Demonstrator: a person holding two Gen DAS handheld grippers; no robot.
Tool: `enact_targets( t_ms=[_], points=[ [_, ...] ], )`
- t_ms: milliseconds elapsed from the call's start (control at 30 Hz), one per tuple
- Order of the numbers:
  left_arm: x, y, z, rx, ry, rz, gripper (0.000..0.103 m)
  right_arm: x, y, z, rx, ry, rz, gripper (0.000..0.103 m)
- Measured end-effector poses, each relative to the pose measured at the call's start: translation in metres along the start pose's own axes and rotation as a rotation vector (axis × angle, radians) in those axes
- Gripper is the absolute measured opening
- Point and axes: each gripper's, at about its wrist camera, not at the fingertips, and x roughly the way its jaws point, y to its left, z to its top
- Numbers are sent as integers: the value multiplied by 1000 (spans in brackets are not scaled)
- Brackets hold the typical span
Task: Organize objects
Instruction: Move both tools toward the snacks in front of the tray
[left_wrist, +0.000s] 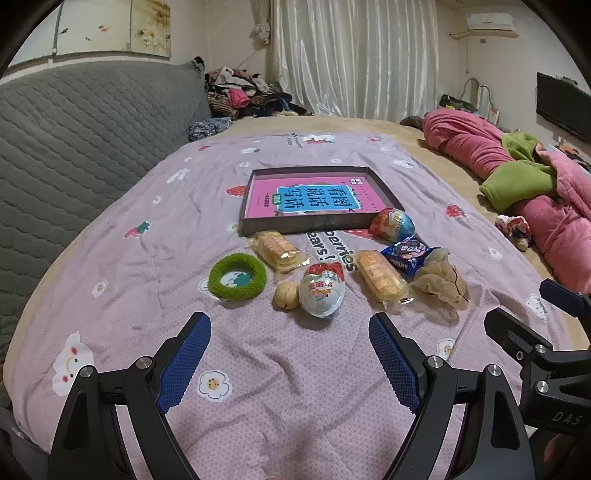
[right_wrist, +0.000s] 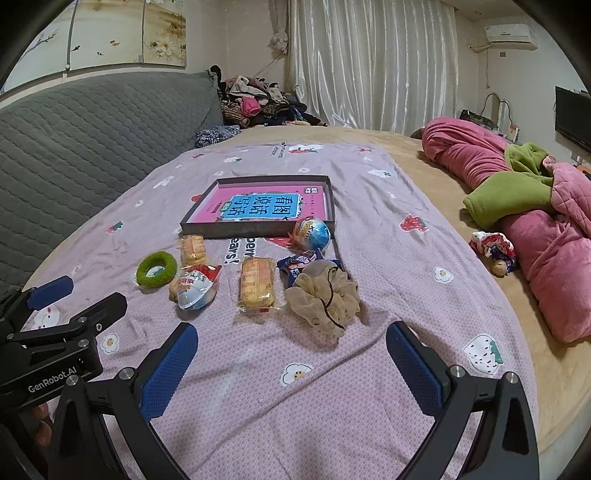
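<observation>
Both grippers hover over the near edge of the bedsheet (left_wrist: 110, 236), jaws wide, nothing held. Snacks sit in a row just short of the tray (left_wrist: 255, 229). Left gripper (left_wrist: 290, 345) lines up with the white toy egg (left_wrist: 322, 291); right gripper (right_wrist: 291, 352) is closest to the beige scrunchie (right_wrist: 325, 295)

On sheet: 2 toy eggs (left_wrist: 321, 291) (left_wrist: 393, 225), 2 cracker pkts (left_wrist: 277, 251) (left_wrist: 380, 275), 2 scrunchies (green (left_wrist: 236, 276), beige (left_wrist: 439, 282)), 1 walnut (left_wrist: 286, 295), 1 blue cookie pkt (left_wrist: 408, 256), 1 tray (left_wrist: 314, 225) w/ 1 book (left_wrist: 314, 199).
</observation>
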Motion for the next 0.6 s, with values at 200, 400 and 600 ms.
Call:
enact_targets(
  t_ms=[200, 400, 600],
  points=[
    [0, 0, -1, 2, 5, -2, 88, -1, 1, 1, 0, -2, 0, 103],
    [-2, 0, 0, -5, 6, -8, 88, -5, 1, 1, -1, -10, -3, 103],
    [-9, 0, 1, -7, -8, -8, 88, -12, 0, 3, -7, -27, -8, 103]
  ],
)
